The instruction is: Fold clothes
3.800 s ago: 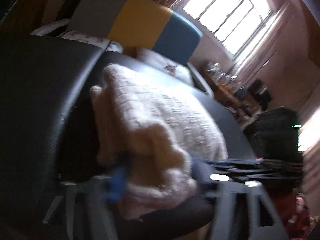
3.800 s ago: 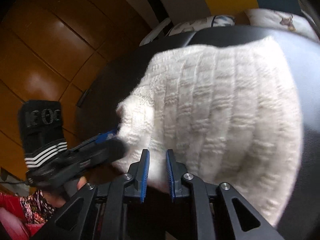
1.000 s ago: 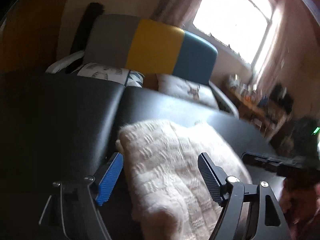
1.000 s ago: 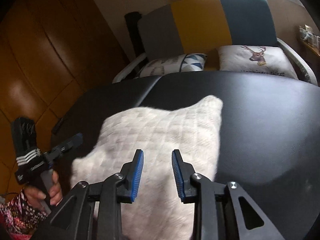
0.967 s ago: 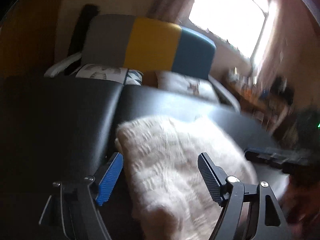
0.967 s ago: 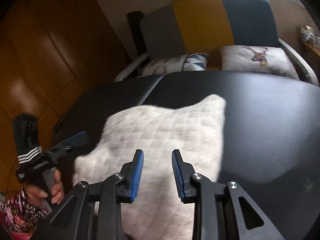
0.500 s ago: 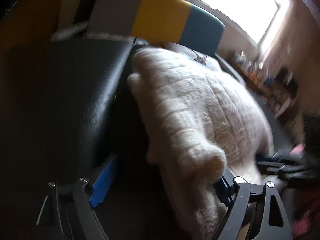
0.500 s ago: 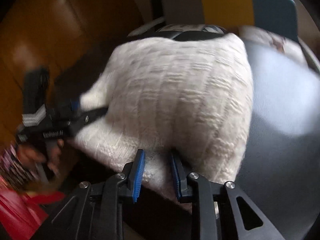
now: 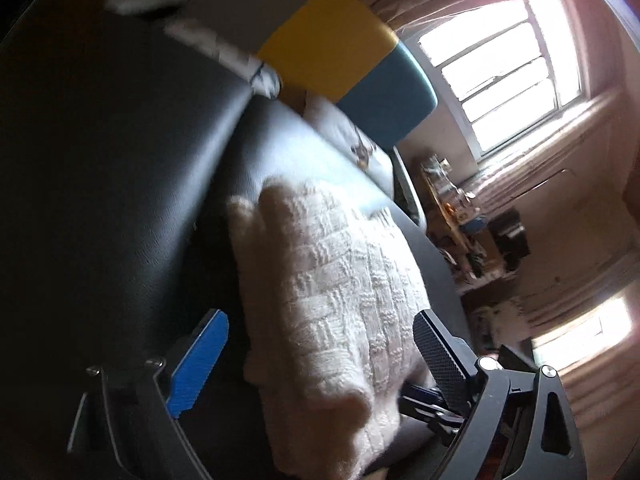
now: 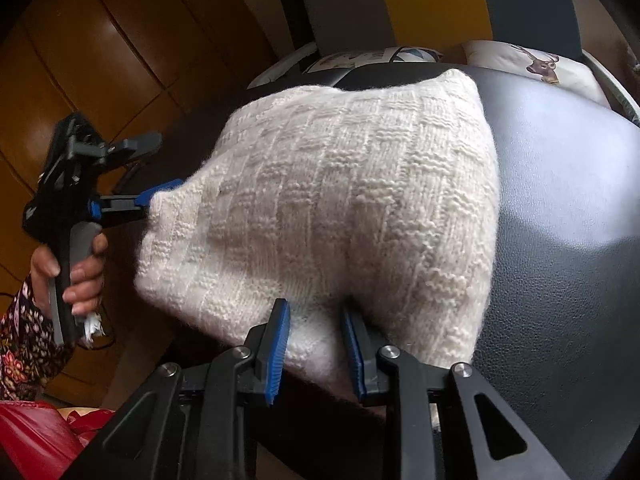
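A folded white knit sweater lies on a black leather-topped bench. My right gripper is at the sweater's near edge, and its blue pads pinch a fold of the knit. In the left wrist view the sweater sits between the wide jaws of my left gripper, which are opening; neither pad presses on it. From the right wrist view, my left gripper stands at the sweater's left corner, held by a hand.
Behind the bench stands a sofa with a grey, yellow and teal back and printed cushions. Brown wooden panels fill the left. A bright window and a cluttered shelf are at the right.
Both grippers came down onto the sweater. The right one now has its near edge between the pads. The left one rolled, spread wider and straddles the sweater's end.
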`<state>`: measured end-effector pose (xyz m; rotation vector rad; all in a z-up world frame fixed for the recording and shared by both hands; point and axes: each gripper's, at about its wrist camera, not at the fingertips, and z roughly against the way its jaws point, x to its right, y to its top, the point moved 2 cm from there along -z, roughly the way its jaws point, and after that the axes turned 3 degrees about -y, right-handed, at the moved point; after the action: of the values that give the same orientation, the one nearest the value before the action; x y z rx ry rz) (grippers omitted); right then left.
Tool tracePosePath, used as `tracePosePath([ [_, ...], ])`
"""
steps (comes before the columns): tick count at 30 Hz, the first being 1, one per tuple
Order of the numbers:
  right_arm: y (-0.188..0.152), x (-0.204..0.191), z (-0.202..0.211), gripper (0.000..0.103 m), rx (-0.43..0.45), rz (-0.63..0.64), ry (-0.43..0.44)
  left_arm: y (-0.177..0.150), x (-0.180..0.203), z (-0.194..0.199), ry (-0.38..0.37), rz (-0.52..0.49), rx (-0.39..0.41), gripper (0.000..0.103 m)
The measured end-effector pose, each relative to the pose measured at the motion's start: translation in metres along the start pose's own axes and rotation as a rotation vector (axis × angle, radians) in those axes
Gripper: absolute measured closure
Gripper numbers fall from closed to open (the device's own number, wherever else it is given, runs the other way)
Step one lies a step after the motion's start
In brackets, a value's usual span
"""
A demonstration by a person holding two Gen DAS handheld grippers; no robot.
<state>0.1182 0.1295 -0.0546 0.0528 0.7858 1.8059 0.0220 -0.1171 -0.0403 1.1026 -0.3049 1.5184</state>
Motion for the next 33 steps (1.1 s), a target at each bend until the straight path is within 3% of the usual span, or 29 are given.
tracePosePath([
  [4, 0.001, 0.002, 0.002, 0.077, -0.001, -0.02, 0.01, 0.001, -0.015, -0.012, -0.024, 0.106, -0.055, 0.008],
  [8, 0.006, 0.007, 0.021, 0.075, 0.047, -0.067, 0.103, 0.003, -0.021, -0.016, -0.066, 0.137, -0.071, 0.006],
  [13, 0.02, 0.028, 0.05, 0.065, 0.136, -0.149, 0.107, 0.013, -0.02, -0.022, -0.071, 0.119, -0.107, 0.005],
  [20, 0.028, 0.042, 0.052, 0.052, 0.12, -0.223, 0.099, 0.022, -0.02, -0.032, -0.096, 0.067, -0.149, 0.005],
  [29, 0.026, 0.063, 0.058, 0.05, 0.128, -0.364, 0.087, 0.021, -0.005, -0.053, -0.139, -0.014, -0.222, 0.004],
  [33, 0.027, 0.072, 0.059, 0.05, 0.138, -0.405, 0.053, 0.018, 0.001, -0.057, -0.129, -0.058, -0.182, 0.0],
])
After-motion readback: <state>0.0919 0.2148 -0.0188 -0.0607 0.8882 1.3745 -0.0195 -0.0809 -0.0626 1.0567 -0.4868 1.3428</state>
